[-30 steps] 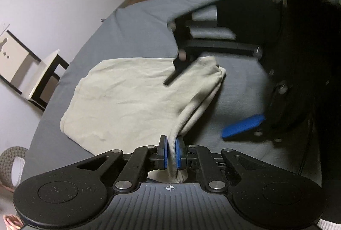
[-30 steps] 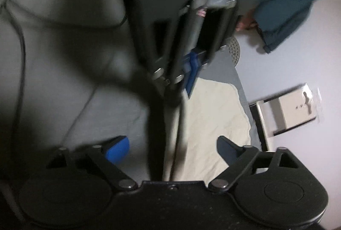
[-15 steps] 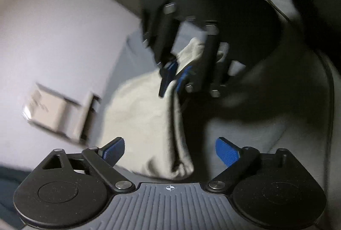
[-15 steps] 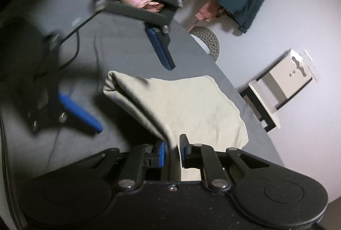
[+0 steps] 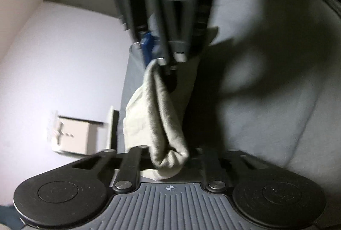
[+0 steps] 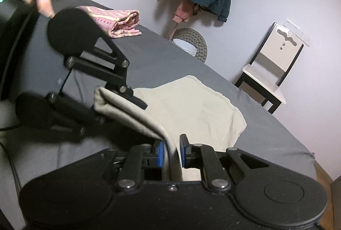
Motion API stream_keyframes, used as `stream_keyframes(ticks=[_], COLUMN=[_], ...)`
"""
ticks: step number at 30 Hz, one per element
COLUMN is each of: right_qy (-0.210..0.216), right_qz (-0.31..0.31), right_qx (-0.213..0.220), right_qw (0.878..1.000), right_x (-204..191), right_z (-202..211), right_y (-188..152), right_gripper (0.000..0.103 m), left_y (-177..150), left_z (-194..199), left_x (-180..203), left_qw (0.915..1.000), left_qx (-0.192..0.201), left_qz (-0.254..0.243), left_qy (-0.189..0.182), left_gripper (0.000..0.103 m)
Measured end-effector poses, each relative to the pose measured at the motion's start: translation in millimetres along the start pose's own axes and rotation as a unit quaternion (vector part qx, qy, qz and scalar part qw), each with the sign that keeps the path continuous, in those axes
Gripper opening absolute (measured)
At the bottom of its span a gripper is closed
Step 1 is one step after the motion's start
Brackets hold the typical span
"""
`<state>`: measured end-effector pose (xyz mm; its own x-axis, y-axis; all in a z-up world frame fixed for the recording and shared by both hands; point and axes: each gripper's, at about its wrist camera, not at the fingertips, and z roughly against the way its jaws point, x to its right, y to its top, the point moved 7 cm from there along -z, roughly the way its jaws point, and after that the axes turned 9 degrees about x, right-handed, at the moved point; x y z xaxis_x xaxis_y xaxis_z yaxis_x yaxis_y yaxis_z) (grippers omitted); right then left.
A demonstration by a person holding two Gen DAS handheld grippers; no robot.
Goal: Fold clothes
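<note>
Ribbed matt beige cloth garment (image 5: 162,115), grey fabric bedsheet (image 6: 162,59).

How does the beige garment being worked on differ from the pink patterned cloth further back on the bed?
The beige garment is plain; the pink cloth has a printed pattern. The beige garment is only partly folded, one edge raised off the grey bed by the right gripper and left gripper; the pink cloth lies untouched as a compact folded bundle. The garment is near the cameras, the pink cloth far. Both rest on the bed.

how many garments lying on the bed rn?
2. Beige garment spread mid-bed, one edge pinched by both the right gripper and left gripper; pink folded cloth at the far end. Others may be hidden.
</note>
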<state>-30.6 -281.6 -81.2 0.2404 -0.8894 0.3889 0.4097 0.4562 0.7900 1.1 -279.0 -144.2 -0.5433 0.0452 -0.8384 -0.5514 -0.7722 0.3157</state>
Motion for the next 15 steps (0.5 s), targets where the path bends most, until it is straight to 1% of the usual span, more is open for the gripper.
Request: stream_keyframes(ticks=[1, 2, 3, 4, 5, 6, 8, 9, 10, 12, 13, 14, 15], right_qy=[-0.002, -0.006, -0.015, -0.024, -0.033, -0.042, -0.06, -0.068, -0.083, -0.114, -0.134, -0.147, -0.158], right_qz=[0.006, 0.014, 0.03, 0.047, 0.063, 0.085, 0.16, 0.198, 0.232, 0.298, 0.317, 0.322, 0.319], right_qx=[-0.001, -0.003, -0.006, -0.01, -0.013, -0.018, -0.032, -0.042, -0.051, -0.07, -0.078, -0.086, -0.094], right_qw=[1.0, 1.0, 0.999, 0.999, 0.997, 0.995, 0.985, 0.977, 0.968, 0.945, 0.936, 0.931, 0.93], right_x=[-0.6, -2.0, -5.9, -9.8, -13.7, -18.5, -34.3, -40.9, -44.0, -48.9, -44.8, -39.2, -32.5], right_z=[-1.9, -3.4, -3.4, -3.4, -3.4, -3.8, -8.4, -13.0, -18.3, -28.4, -32.2, -34.8, -36.9], right_y=[-0.3, -1.2, -4.4, -7.5, -10.5, -14.0, -23.7, -28.7, -33.8, -42.9, -45.8, -47.7, -49.4], right_gripper=[0.015, 0.021, 0.035, 0.046, 0.066, 0.078, 0.08, 0.08, 0.079, 0.075, 0.071, 0.059, 0.045], left_y=[-0.5, -1.0, -1.5, -2.0, -2.4, -2.7, -3.3, -4.0, -4.8, -5.0, -6.4, -8.0, -9.5], left_z=[-0.4, -0.8, -1.2, -1.6, -2.5, -3.0, -5.1, -6.1, -7.1, -8.9, -9.6, -10.4, -11.1], left_x=[-6.3, -12.5, -18.8, -25.7, -33.0, -41.3, -51.8, -55.5, -59.1, -61.0, -59.6, -57.8, -55.9], left_qw=[0.9998, 0.9991, 0.9979, 0.9959, 0.9927, 0.9884, 0.9831, 0.9806, 0.978, 0.9781, 0.9792, 0.9805, 0.9816], left_qx=[-0.001, -0.002, -0.002, -0.003, -0.004, -0.001, 0.001, 0.002, 0.003, 0.005, 0.006, 0.006, 0.007], left_qz=[0.021, 0.043, 0.064, 0.09, 0.12, 0.151, 0.183, 0.196, 0.208, 0.207, 0.202, 0.196, 0.19], left_qy=[-0.002, -0.003, -0.005, -0.007, -0.011, -0.012, -0.012, -0.014, -0.015, -0.014, -0.016, -0.017, -0.018], left_gripper=[0.009, 0.009, 0.009, 0.009, 0.009, 0.009, 0.009, 0.009, 0.009, 0.009, 0.009, 0.009, 0.009])
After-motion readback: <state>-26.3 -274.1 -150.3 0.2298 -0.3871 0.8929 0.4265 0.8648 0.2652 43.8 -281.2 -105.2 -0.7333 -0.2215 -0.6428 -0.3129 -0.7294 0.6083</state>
